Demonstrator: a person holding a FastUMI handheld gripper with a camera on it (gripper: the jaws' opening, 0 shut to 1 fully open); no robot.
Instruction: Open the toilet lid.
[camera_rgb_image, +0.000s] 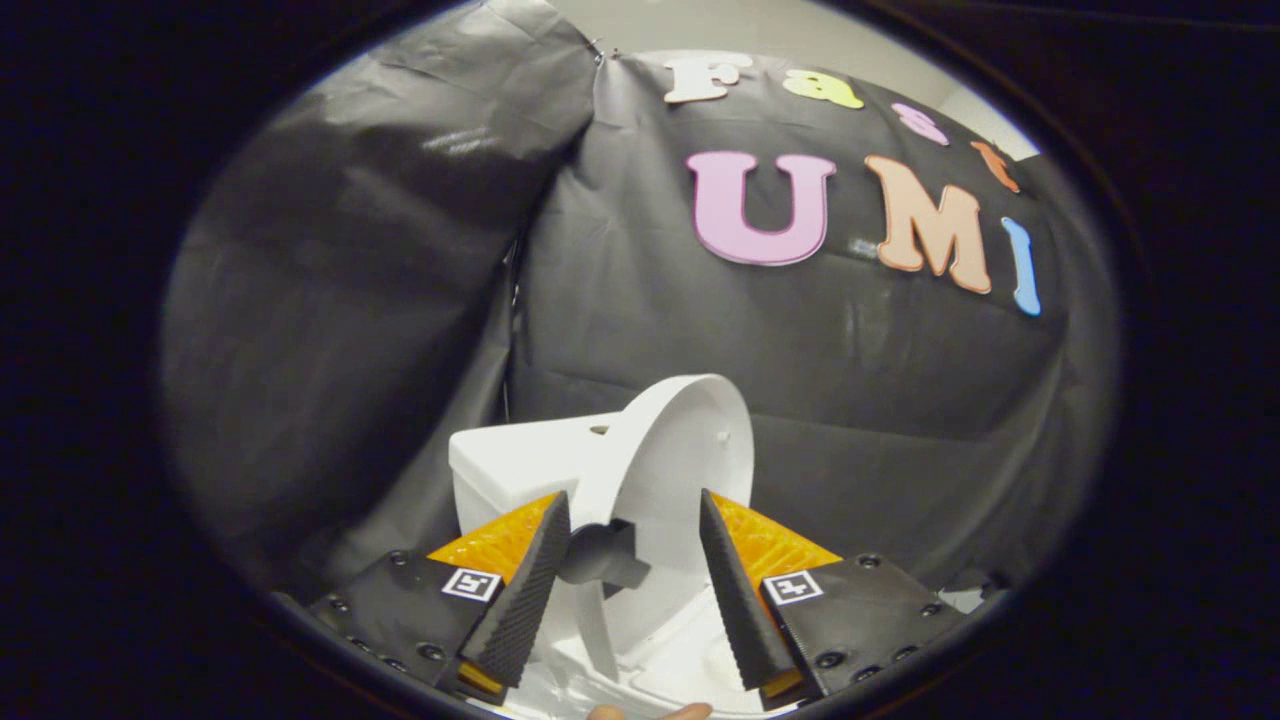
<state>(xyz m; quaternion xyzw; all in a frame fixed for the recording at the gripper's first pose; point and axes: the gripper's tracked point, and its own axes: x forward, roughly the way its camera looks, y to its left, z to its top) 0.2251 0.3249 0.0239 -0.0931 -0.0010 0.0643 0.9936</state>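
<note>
A: Any writing to read?
B: None on the white toilet. Black cloth wall behind, open room at nine and three o'clock.
A: The toilet lid?
B: Raised, upright, at twelve o'clock just ahead of the gripper.
A: Jaws?
B: Parted, gripping nothing; fingers flank the lid's lower edge.

The tongs have two wedge-shaped fingers with ridged, textured pads, standing apart. Each sits on a dark plate studded with round screws and bearing a square black-and-white marker.
</note>
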